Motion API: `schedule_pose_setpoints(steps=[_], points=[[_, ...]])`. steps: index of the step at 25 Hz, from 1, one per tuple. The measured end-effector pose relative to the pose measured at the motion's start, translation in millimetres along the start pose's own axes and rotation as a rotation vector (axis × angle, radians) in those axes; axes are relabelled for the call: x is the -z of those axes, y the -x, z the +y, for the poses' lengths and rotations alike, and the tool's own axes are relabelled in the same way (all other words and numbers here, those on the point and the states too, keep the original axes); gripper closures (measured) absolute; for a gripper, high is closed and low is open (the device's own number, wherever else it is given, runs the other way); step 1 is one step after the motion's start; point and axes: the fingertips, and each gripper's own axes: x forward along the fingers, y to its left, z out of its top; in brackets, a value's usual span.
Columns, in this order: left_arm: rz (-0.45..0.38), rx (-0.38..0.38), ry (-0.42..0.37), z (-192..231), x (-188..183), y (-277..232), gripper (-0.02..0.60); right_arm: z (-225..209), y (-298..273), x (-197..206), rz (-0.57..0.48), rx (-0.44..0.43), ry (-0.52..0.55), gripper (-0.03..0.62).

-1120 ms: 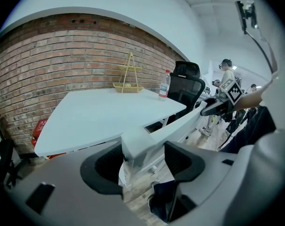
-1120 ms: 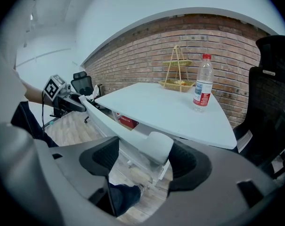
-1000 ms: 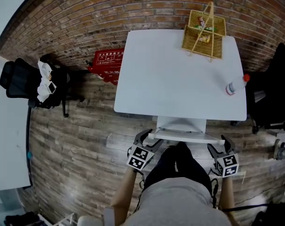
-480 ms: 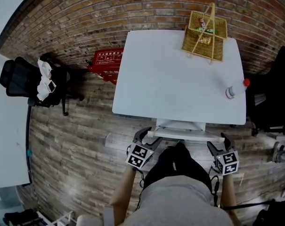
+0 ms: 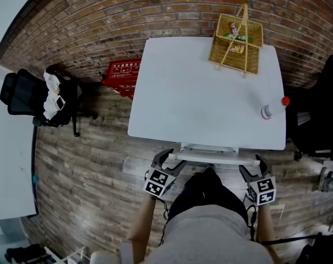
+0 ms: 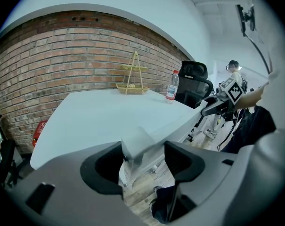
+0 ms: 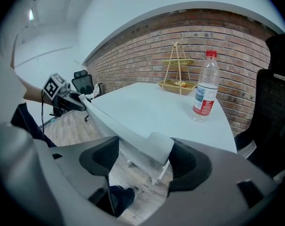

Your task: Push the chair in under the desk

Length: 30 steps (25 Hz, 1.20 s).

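A white desk [image 5: 199, 92] stands against the brick wall. The white chair is mostly hidden under it. Only its back rail [image 5: 207, 154] shows at the desk's near edge. My left gripper [image 5: 167, 161] is shut on the rail's left end [image 6: 138, 147]. My right gripper [image 5: 254, 165] is shut on the rail's right end [image 7: 157, 147]. In the left gripper view the rail runs across to the right gripper [image 6: 222, 102]. In the right gripper view it runs to the left gripper [image 7: 62, 98]. The person's legs stand between the two grippers.
A wicker basket [image 5: 236, 37] and a plastic water bottle [image 5: 272, 109] stand on the desk. A red crate [image 5: 122, 73] lies on the floor at the desk's left. Black office chairs stand at far left [image 5: 28, 95] and far right [image 5: 320, 109]. The floor is wooden planks.
Both grippers and the chair have moved forward. The chair's seat, visible a second ago, is now hidden beneath the desk top and only the rail shows.
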Motion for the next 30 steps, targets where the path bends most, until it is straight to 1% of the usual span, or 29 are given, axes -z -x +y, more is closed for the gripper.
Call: schedule_pose_setpoints(steps=[2, 6, 12, 20, 24, 30], points=[[0.001, -0.005, 0.003, 2, -3, -3, 0.299, -3, -2, 1, 0.014, -0.005, 0.007, 0.263], [0.012, -0.008, 0.001, 4, -4, -6, 0.299, -7, -5, -8, -0.011, 0.003, -0.003, 0.263], [0.016, -0.023, 0.005, 6, -6, -7, 0.299, -7, -7, -11, -0.005, 0.001, -0.008, 0.263], [0.027, -0.022, -0.005, 15, -8, -11, 0.299, -10, -13, -15, 0.009, 0.005, -0.009, 0.263], [0.032, -0.01, 0.0, 17, -14, -13, 0.299, -12, -15, -19, 0.014, 0.006, -0.005, 0.263], [0.034, -0.012, 0.005, 20, -14, -16, 0.299, -14, -19, -22, 0.02, 0.0, -0.001, 0.263]])
